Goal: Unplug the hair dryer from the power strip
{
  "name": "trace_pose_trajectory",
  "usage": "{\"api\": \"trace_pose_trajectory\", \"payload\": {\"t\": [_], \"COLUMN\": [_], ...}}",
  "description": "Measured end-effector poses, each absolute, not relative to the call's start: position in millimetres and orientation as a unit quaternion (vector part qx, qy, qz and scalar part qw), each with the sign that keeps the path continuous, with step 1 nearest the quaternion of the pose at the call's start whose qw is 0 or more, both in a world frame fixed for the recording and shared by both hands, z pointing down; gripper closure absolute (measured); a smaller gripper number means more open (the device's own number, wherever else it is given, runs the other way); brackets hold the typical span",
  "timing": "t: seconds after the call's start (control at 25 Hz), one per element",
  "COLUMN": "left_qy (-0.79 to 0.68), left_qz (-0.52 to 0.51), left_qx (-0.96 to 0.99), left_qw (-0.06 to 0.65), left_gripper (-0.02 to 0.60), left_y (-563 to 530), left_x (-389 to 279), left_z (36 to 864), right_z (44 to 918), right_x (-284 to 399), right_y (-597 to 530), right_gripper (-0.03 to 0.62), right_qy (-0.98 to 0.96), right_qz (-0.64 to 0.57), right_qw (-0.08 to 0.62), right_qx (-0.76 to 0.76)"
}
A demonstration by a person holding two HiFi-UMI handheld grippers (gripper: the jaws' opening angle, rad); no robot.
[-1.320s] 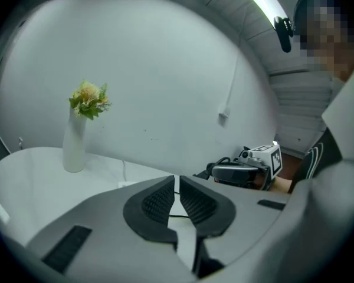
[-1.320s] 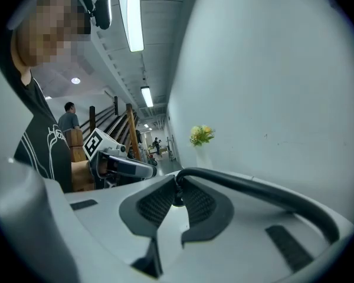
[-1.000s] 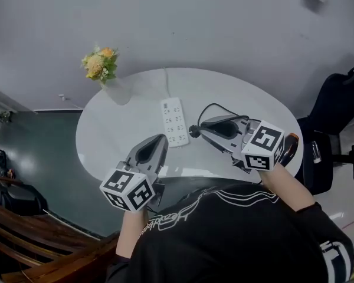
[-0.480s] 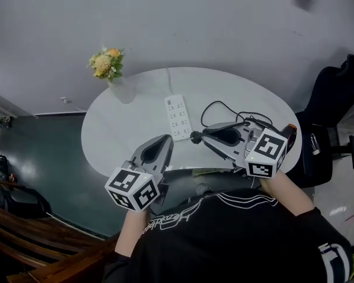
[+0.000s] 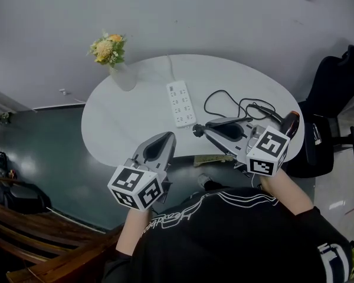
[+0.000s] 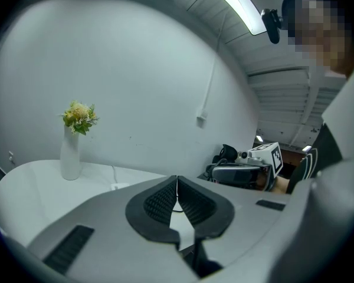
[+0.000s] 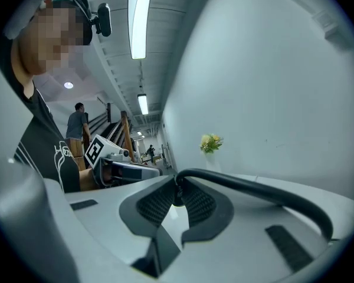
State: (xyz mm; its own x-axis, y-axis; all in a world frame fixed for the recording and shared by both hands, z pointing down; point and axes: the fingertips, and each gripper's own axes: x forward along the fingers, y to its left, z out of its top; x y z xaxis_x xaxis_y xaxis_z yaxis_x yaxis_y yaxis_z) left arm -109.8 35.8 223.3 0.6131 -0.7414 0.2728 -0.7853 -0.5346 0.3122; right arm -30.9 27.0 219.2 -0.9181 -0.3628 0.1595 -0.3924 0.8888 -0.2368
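A white power strip (image 5: 181, 103) lies on the round white table (image 5: 124, 122) with no plug in it. My right gripper (image 5: 196, 130) is shut on the black plug (image 7: 177, 188) just beside the strip's near end. The black cord (image 5: 236, 107) loops back from the plug to the hair dryer (image 5: 289, 122) at the table's right edge. In the right gripper view the cord (image 7: 253, 188) arcs away from the jaw tips to the right. My left gripper (image 5: 164, 141) hangs over the near table edge, shut and empty; its pads (image 6: 165, 199) touch.
A white vase with yellow flowers (image 5: 114, 56) stands at the far left of the table. A black office chair (image 5: 336, 111) is at the right. The strip's white lead (image 5: 168, 69) runs off the far edge. A wooden railing (image 5: 41, 240) lies lower left.
Both grippers have drawn back toward the near table edge. The right one still carries the plug, which is a little farther from the strip. The left one stays shut and empty.
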Motion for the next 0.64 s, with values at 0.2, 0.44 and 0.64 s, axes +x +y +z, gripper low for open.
{"api": "trace_pose_trajectory", "payload": {"t": [0.2,0.44,0.64], "left_qy": [-0.434,-0.428,-0.427], "left_qz": [0.052,0.044,0.043], "left_qx": [0.877,0.883,0.884], "left_qw": [0.199,0.185,0.185], "left_gripper": [0.575,0.575,0.575], "left_y": [49,58,64], "left_x": [-115,-120,-129], "left_z": [219,208,207], "right_z": [218,206,206], "right_x": [-36,-41,-50], "right_y": [41,49,52], "right_gripper": [0.568,0.568,0.568], "right_qy": [-0.97,-0.969,-0.969], "right_qz": [0.133,0.12,0.123], "right_qw": [0.056,0.061,0.049], "right_qx": [0.197,0.208,0.21]}}
